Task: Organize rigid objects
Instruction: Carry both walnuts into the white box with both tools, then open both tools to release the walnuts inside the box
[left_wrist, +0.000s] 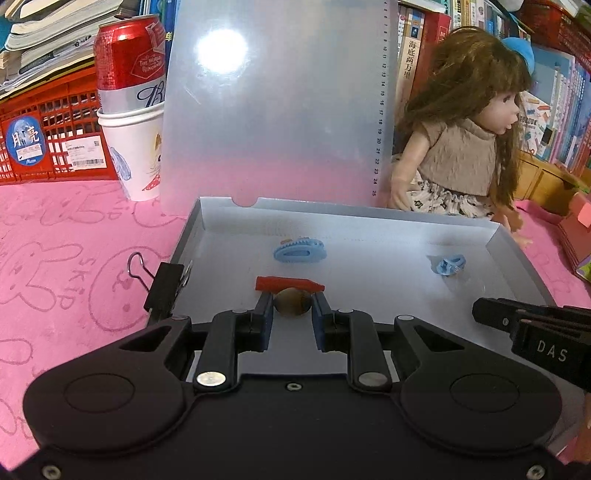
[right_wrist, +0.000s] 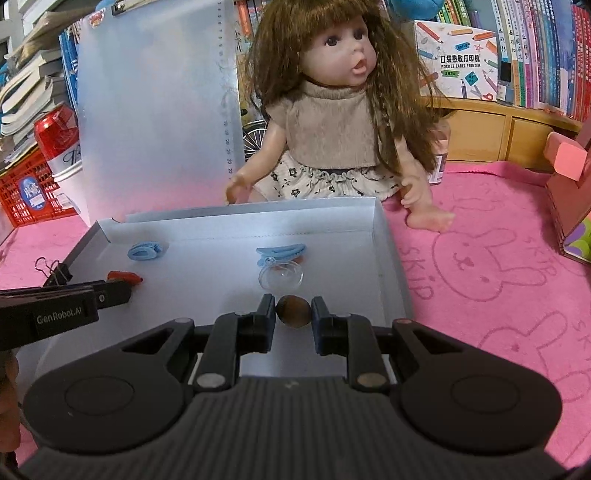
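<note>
A shallow grey box (left_wrist: 517, 254) (right_wrist: 391, 254) lies open on the pink cloth. Inside it lie a blue hair clip (left_wrist: 300, 251) (right_wrist: 147, 250), a second blue clip (left_wrist: 448, 264) (right_wrist: 282, 253), a red piece (left_wrist: 290, 283) (right_wrist: 123, 276) and a clear round dome (right_wrist: 281, 276). My left gripper (left_wrist: 293, 308) is shut on a brown stone (left_wrist: 293, 302), low over the box floor just before the red piece. My right gripper (right_wrist: 293, 308) is shut on another brown stone (right_wrist: 293, 311) just before the clear dome.
A black binder clip (left_wrist: 162, 284) (right_wrist: 55, 273) sits at the box's left edge. A doll (left_wrist: 469, 136) (right_wrist: 343, 110) sits behind the box beside its upright translucent lid (left_wrist: 273, 110). A red can in a paper cup (left_wrist: 133, 110), a red crate (left_wrist: 48, 133) and books stand at the back.
</note>
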